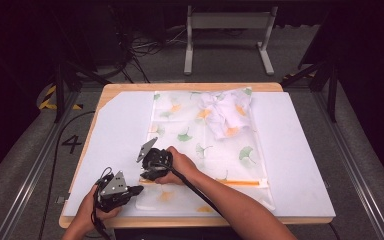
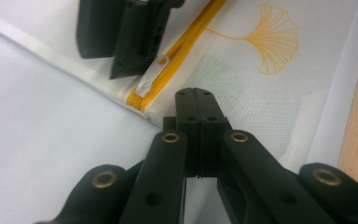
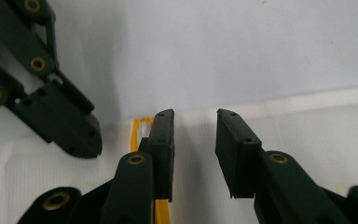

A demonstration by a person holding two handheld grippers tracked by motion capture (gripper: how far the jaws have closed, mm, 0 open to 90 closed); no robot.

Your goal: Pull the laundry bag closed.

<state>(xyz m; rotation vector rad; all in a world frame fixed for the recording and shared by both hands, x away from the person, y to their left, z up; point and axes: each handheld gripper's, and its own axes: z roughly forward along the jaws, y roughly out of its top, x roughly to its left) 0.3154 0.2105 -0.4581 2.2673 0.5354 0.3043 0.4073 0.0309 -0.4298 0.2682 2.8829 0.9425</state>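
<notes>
Landmark: the yellow zipper (image 1: 240, 183) that runs along the near edge of the mesh bag (image 1: 205, 145).
Mesh bag: white, see-through, printed with green and orange leaves; it lies flat on the white sheet (image 1: 290, 150) that covers the worktop (image 1: 130, 88), and the zipper sits near the worktop's front edge.
Cloth: a crumpled white cloth (image 1: 228, 114) with the same leaf print rests at the bag's far right corner, well apart from the zipper.
Zipper pull: the white pull (image 2: 150, 79) sits at the zipper's left end, close to the bag's corner seam.
Left tool (image 1: 130, 190): held by the left hand (image 1: 92, 210) just left of the zipper's left end; in the left gripper view its jaws are pressed together. They lie on the bag's corner just below the zipper's end; whether fabric is pinched between them cannot be told.
Right tool (image 1: 152, 170): held by the right hand (image 1: 182, 167) right over the zipper's left end; in the right gripper view (image 3: 193, 154) its jaws stand apart, one jaw over the zipper tape, the other on the mesh beside it, with nothing clamped between them.
Tools to each other: both near the zipper's left end, close together but not touching.
</notes>
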